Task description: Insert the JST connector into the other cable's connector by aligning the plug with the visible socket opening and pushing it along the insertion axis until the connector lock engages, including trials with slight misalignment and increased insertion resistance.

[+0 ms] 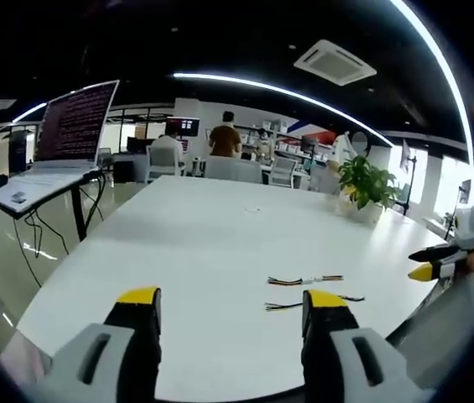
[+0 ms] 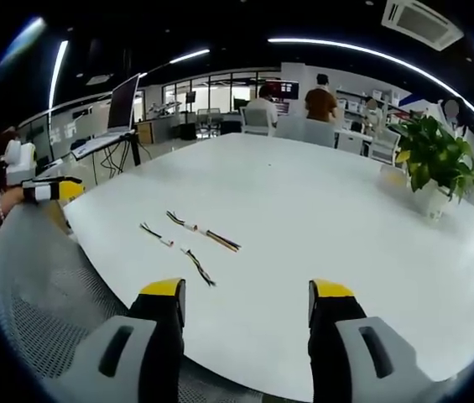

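Note:
Two short JST cables with multicoloured wires lie side by side on the white table. In the left gripper view, the far cable [image 1: 305, 280] and the near cable [image 1: 312, 302] rest just beyond my right jaw. My left gripper [image 1: 232, 300] is open and holds nothing, above the table's near edge. In the right gripper view, the same cables [image 2: 203, 234] [image 2: 176, 251] lie ahead and to the left of my right gripper [image 2: 249, 293], which is open with nothing in it. The right gripper's yellow tip [image 1: 428, 270] appears at the right edge of the left gripper view, and the left gripper [image 2: 52, 191] at the left of the right gripper view.
A potted plant [image 1: 367, 186] [image 2: 438, 164] stands at the table's far side. A laptop [image 1: 60, 138] sits on a stand off the table's left. People sit at desks in the background. The white table [image 1: 203, 243] has wide bare room around the cables.

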